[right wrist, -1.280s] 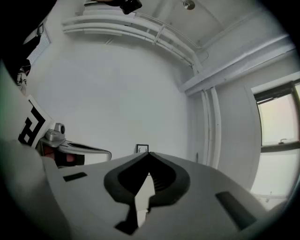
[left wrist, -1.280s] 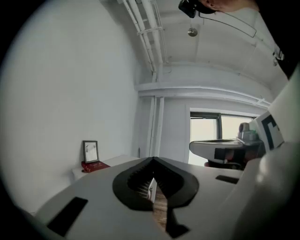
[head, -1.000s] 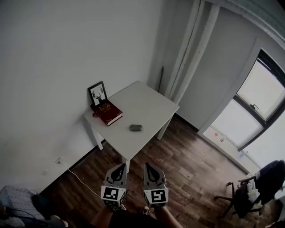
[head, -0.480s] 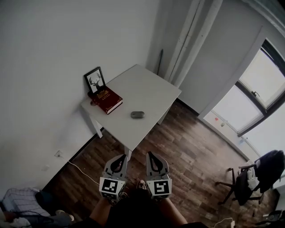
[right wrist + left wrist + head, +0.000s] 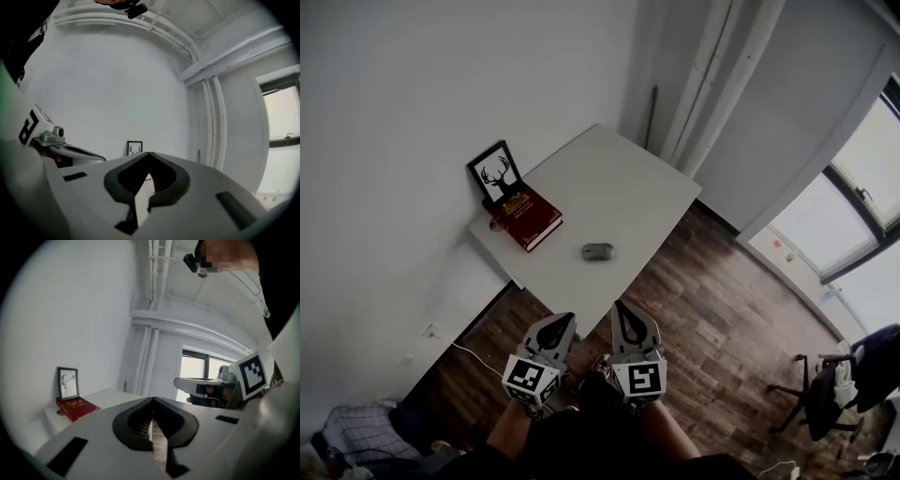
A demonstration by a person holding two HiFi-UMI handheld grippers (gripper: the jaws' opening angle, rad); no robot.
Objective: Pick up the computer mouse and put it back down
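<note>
The grey computer mouse (image 5: 598, 251) is lying on the white counter (image 5: 623, 187), towards its near edge and apart from the red book (image 5: 528, 217), which is sitting at the left corner just in front of a framed deer picture (image 5: 495, 174). The left tongs (image 5: 562, 321) and right tongs (image 5: 622, 309) are hovering side by side over the wooden floor (image 5: 712, 319), short of the counter and well apart from the mouse, each pair pinched together and gripping nothing
</note>
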